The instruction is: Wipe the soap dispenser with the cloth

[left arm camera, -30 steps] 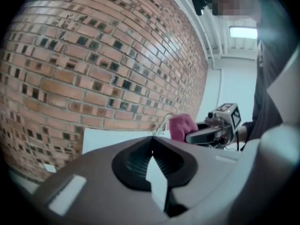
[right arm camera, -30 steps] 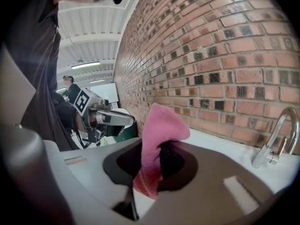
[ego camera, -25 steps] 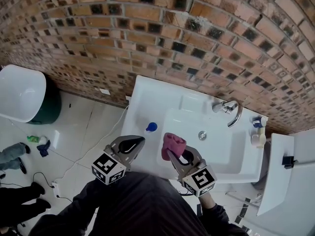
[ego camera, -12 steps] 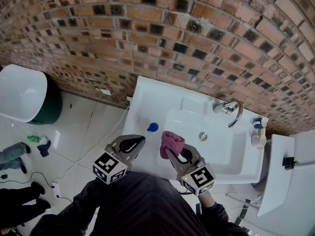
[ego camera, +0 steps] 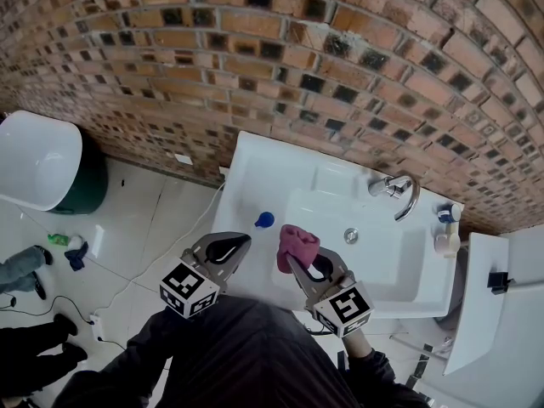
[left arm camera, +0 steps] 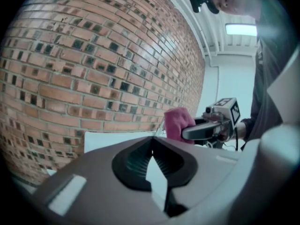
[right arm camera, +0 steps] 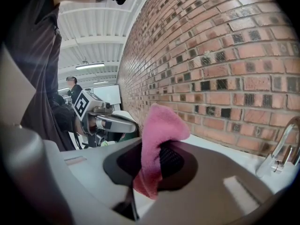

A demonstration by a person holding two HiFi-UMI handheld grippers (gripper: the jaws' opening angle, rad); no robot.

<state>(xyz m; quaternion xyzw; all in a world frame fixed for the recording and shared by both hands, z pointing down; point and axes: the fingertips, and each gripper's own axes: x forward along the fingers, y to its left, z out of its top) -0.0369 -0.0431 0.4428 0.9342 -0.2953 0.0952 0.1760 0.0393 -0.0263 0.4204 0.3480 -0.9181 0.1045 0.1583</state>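
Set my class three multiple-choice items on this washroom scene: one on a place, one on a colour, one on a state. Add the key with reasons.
1. Where does the tap sit on the sink?
A) at the head view's right, by the brick wall
B) at its front left corner
C) on the floor

2. What colour is the cloth?
A) green
B) pink
C) white

3. How is the left hand-held gripper?
A) open around the tap
B) shut on the cloth
C) shut and empty

Key: 1 A, the tap stands on the sink's right side near the wall; 2 B, pink in every view; 3 C, its jaws meet with nothing between; the right hand-held gripper holds the cloth.
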